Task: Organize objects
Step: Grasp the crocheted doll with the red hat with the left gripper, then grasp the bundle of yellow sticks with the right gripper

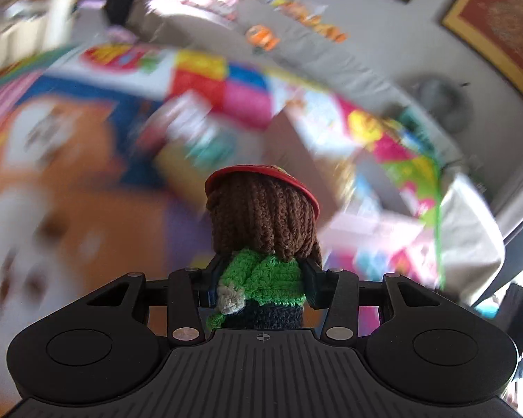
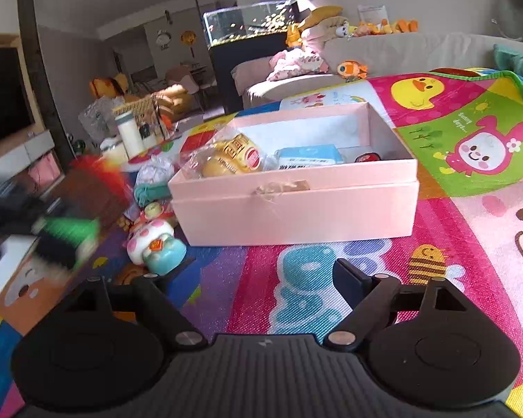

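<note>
Crochet doll clamped at the waist in left gripper, legs hidden, background blurred. Right gripper wide open, empty, facing pink box.

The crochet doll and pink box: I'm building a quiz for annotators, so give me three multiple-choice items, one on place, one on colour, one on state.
1. Where is the crochet doll?
A. Between the left gripper's fingers
B. In the box
C. On the sofa

2. What colour is the doll's top?
A. Blue
B. Green
C. Yellow

3. How is the right gripper?
A. Shut on a packet
B. Open, holding nothing
C. Shut on the box wall

Key: 1 A, the fingers clamp its body. 2 B, green yarn under brown hair. 3 B, its fingers stand apart before the pink box.
</note>
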Tool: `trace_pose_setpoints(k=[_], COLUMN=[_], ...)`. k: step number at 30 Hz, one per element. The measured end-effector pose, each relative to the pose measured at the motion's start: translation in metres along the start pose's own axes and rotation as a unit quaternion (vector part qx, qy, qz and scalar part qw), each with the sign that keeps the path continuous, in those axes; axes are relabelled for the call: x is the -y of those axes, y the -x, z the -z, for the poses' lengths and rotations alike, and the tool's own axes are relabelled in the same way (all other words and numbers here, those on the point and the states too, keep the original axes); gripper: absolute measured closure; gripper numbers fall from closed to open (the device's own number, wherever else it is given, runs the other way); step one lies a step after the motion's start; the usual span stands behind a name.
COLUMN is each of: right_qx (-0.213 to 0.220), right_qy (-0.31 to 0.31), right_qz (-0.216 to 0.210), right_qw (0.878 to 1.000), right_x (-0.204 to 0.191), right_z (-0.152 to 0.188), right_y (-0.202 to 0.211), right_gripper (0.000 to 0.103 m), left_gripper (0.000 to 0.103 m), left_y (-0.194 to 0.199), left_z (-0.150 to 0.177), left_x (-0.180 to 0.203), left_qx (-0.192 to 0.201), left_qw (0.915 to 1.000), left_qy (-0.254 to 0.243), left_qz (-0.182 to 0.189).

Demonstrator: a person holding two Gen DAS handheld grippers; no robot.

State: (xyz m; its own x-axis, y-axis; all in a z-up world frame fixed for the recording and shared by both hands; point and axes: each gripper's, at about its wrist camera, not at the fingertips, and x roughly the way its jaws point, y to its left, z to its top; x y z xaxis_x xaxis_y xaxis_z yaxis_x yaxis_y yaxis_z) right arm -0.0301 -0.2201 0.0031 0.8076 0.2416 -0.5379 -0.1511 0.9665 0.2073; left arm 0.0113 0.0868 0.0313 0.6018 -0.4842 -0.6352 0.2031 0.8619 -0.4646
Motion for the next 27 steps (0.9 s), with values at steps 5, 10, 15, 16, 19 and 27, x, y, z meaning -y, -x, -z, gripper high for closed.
trace_pose_setpoints(k=[5, 10, 15, 16, 19, 27], right_qx=[-0.044, -0.049, -0.036, -0.037, -0.041, -0.052], right_qy=[0.073, 0.117, 0.195, 0.208, 0.235, 0.236], right_qz=[0.016, 0.027, 0.021, 0.019, 0.01, -0.061], right_qw=[0.996, 0.992, 0.98, 0.977, 0.971, 0.969], right_x=[-0.025, -0.051, -0.093, -0.1, -0.124, -0.181], right_z=[0.001, 0.002, -0.006, -0.009, -0.017, -0.073], right_y=[-0.016, -0.017, -0.025, -0.029, -0.04, -0.07], right_gripper=[0.019, 0.019, 0.026, 0.027, 0.037, 0.038], left_gripper=[0.056, 0.054, 0.054, 0.054, 0.054, 0.054], left_y=[0.02, 0.022, 0.023, 0.023, 0.025, 0.039], left_z=[0.039, 0.042, 0.043, 0.043, 0.043, 0.042], left_x=[-0.016, -0.012, -0.016, -0.017, -0.02, -0.04], left_qx=[-0.008, 0.006, 0.007, 0.008, 0.008, 0.012], left_qw=[0.9997, 0.9995, 0.9997, 0.9997, 0.9997, 0.9995], left_qy=[0.017, 0.012, 0.009, 0.009, 0.011, 0.017], left_qz=[-0.014, -0.028, -0.023, -0.021, -0.018, -0.025])
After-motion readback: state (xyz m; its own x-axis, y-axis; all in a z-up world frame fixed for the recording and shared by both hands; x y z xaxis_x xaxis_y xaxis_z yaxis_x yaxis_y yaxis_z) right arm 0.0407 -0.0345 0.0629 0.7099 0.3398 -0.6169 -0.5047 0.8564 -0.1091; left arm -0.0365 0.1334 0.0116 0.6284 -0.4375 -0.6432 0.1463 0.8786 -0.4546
